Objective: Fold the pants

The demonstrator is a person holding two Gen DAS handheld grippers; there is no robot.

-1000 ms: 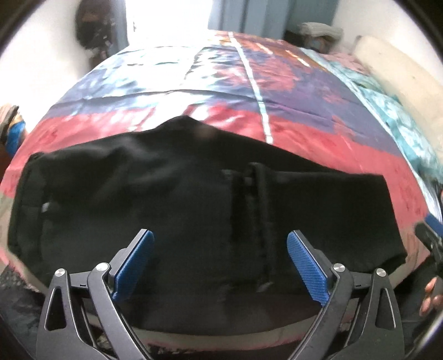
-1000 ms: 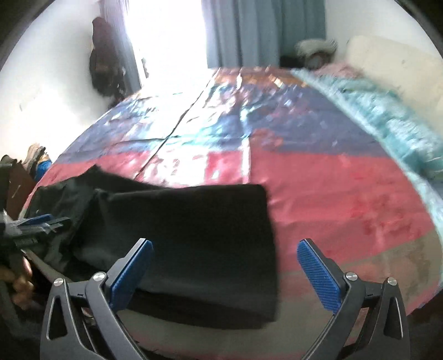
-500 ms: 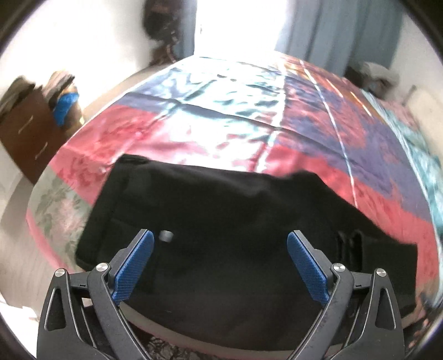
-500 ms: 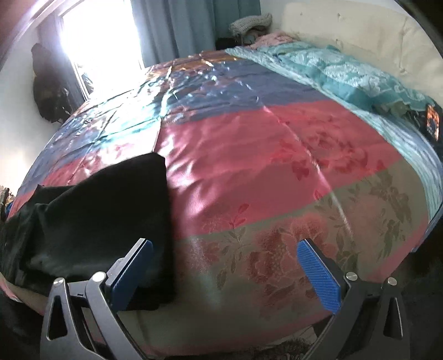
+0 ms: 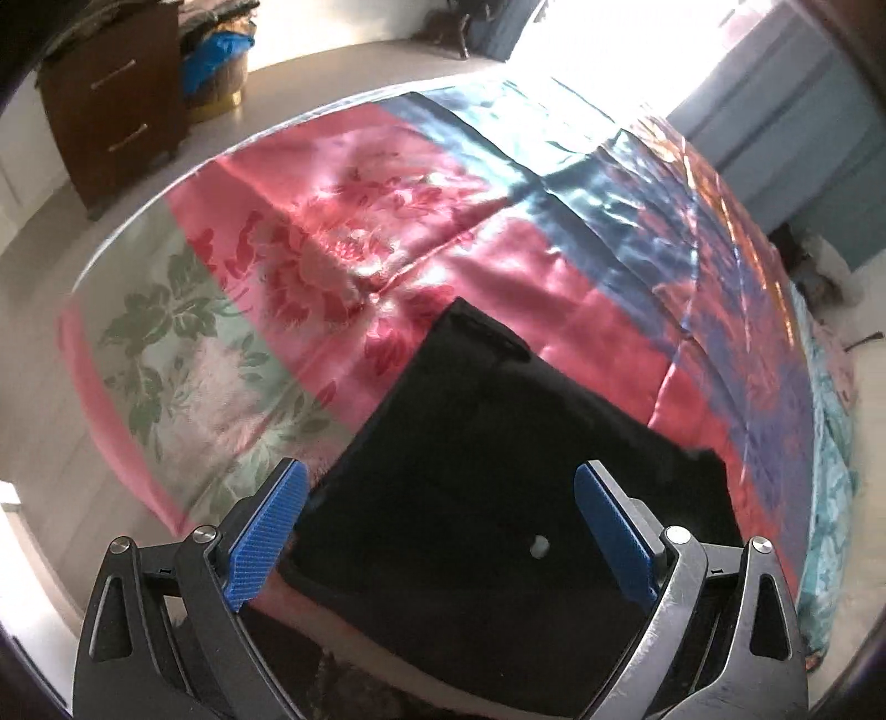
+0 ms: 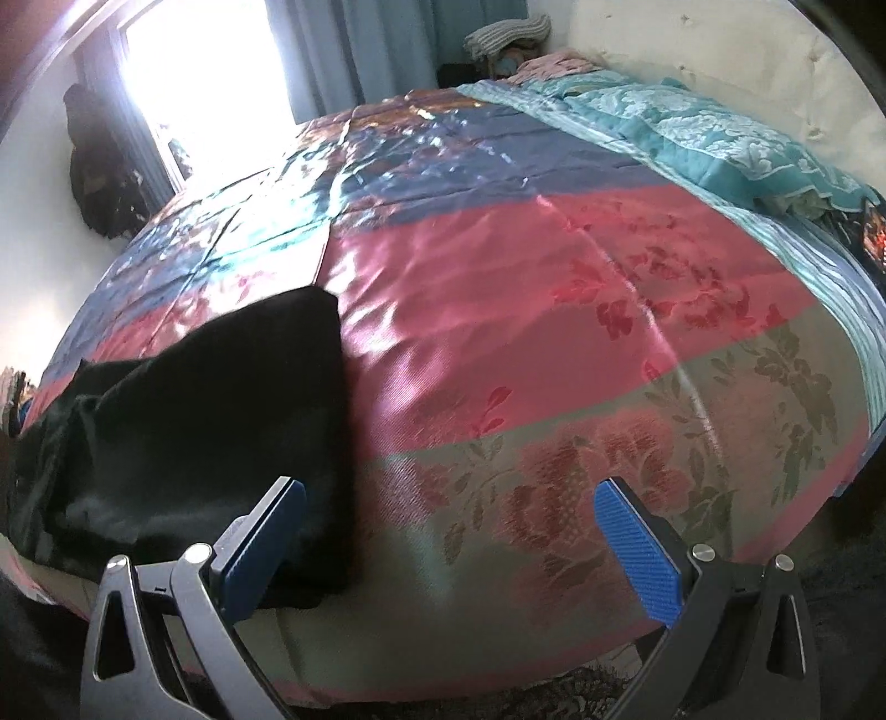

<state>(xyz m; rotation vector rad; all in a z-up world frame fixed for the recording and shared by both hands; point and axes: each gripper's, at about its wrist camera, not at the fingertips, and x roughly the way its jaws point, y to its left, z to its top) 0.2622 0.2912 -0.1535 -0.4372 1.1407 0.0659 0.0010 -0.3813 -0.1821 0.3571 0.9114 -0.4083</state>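
A bed with a satin quilt (image 6: 554, 310) in pink, blue and pale green floral panels fills the room ahead of the fingers. Beyond it a bright window (image 6: 221, 72) washes out, with blue-grey curtains (image 6: 382, 44) just to its right. A teal floral blanket (image 6: 692, 127) lies along the bed's far right side against a cream padded headboard (image 6: 720, 61). Far ahead to the left of the left fingers stands a dark wooden drawer chest (image 5: 119, 105) on a pale floor (image 5: 33, 266), with a brass-coloured basket (image 5: 216, 83) beside it. The walls (image 6: 33, 221) are white.

Satin-covered bed (image 6: 554, 310) — black pants (image 5: 498, 471) on it
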